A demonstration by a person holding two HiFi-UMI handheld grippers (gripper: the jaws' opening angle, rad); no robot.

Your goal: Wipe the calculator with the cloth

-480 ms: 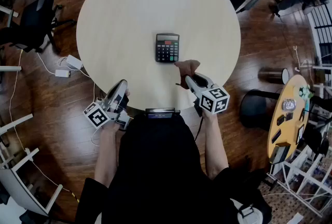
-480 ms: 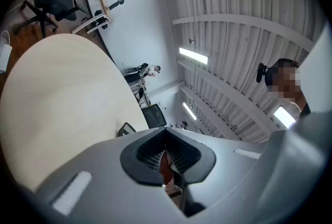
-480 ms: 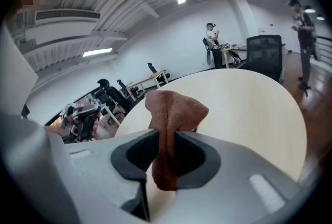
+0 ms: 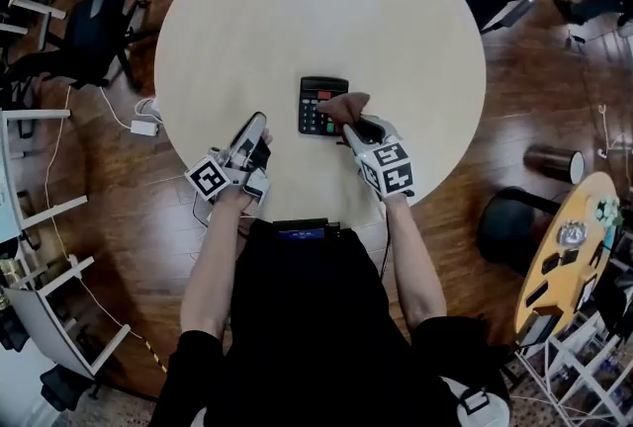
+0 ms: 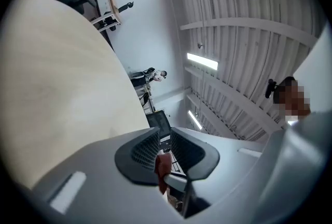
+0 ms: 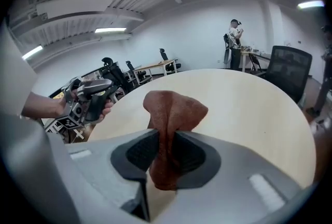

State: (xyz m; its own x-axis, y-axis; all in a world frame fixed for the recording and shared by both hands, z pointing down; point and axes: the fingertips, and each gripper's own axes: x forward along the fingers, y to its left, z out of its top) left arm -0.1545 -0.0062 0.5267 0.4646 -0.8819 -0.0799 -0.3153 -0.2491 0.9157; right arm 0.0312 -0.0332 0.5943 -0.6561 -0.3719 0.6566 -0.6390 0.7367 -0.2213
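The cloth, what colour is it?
The cloth is reddish brown, clearest in the right gripper view.

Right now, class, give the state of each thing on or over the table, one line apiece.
Calculator: flat, face up, right edge under the cloth.
Cloth: bunched, pinched in the right tongs, over the calculator.
Right tongs: closed on the cloth.
Left tongs: nearly closed, empty, to the calculator's left.
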